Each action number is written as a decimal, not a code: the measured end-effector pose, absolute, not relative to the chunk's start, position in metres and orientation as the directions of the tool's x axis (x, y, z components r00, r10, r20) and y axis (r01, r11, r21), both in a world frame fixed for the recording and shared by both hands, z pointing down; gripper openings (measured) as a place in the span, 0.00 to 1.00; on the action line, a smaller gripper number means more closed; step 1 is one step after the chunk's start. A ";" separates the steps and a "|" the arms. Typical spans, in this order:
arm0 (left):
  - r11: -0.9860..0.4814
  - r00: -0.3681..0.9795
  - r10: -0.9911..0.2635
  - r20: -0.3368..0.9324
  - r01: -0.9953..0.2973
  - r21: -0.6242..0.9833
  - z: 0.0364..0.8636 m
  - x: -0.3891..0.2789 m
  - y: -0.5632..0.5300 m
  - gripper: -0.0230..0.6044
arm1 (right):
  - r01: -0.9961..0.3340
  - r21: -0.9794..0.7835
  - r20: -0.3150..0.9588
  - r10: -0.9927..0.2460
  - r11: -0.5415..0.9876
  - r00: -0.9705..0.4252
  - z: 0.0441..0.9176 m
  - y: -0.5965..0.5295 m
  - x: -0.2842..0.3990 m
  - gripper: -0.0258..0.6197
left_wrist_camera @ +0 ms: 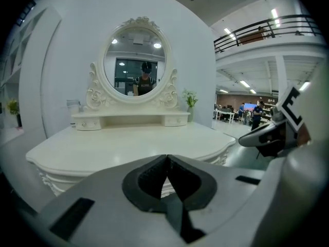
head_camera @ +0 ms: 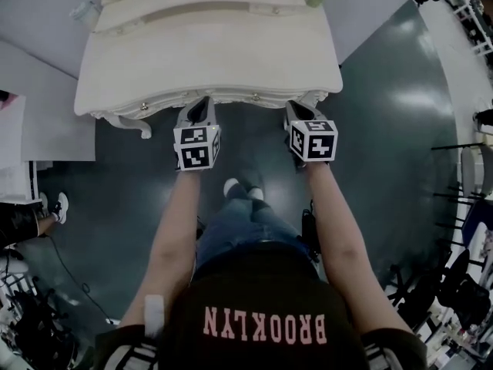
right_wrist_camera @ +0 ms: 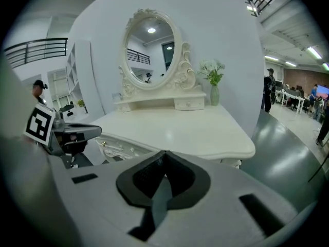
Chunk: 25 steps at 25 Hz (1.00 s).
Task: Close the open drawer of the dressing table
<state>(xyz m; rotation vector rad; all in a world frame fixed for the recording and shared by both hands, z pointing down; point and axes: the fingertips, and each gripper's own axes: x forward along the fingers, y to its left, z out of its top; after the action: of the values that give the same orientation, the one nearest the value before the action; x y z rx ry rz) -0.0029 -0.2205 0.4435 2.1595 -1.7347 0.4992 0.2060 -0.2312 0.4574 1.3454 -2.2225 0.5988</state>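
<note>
One floor [head_camera: 385, 129]: dark, glossy, spread under and around everything.
Bench [head_camera: 208, 60]: the white carved dressing table, standing against a pale wall, its curved front edge towards the person.
Mirror [left_wrist_camera: 136, 60]: oval, in an ornate white frame, upright at the back of the bench above a low shelf [left_wrist_camera: 131, 120] with small drawers at each end.
Drawer [head_camera: 231, 99]: the front with small knobs under the bench's front edge; in the head view it lies in line with the carved apron, nothing standing proud of it.
Left gripper [head_camera: 202, 102]: held level, tips just at the bench's front edge; whether they touch it cannot be told.
Left jaws: pressed together, dark pads [left_wrist_camera: 154, 176] meeting in one line, nothing between them.
Right gripper [head_camera: 296, 108]: beside the left one, well apart from it, tips near the bench's front right part.
Right jaws: likewise closed tight and empty.
Vase [right_wrist_camera: 213, 94]: pale, holding a green sprig, at the bench's back right corner.
</note>
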 end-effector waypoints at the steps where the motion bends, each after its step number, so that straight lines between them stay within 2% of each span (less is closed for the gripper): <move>1: -0.205 0.197 -0.868 0.456 -0.978 0.033 0.439 -0.003 -0.218 0.04 | -0.895 -0.119 0.590 -0.695 0.429 -0.411 0.452 -0.229 0.207 0.03; 10: -0.207 0.195 -0.909 0.368 -0.978 0.007 0.387 -0.009 -0.208 0.04 | -0.862 -0.076 0.521 -0.717 0.501 -0.463 0.404 -0.212 0.199 0.04; 18: -0.206 0.198 -0.941 0.274 -0.979 -0.001 0.338 -0.008 -0.202 0.04 | -0.866 -0.096 0.393 -0.781 0.490 -0.485 0.346 -0.197 0.206 0.04; 25: -0.229 0.222 -0.951 0.217 -0.973 -0.007 0.297 -0.002 -0.199 0.04 | -0.855 0.096 0.293 -0.835 0.510 -0.465 0.290 -0.193 0.207 0.04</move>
<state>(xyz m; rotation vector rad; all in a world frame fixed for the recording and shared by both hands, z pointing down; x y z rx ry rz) -0.0022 -0.1986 0.2975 2.3507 -1.8634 0.2645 0.2068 -0.1928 0.2898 1.4166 -2.4532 0.0920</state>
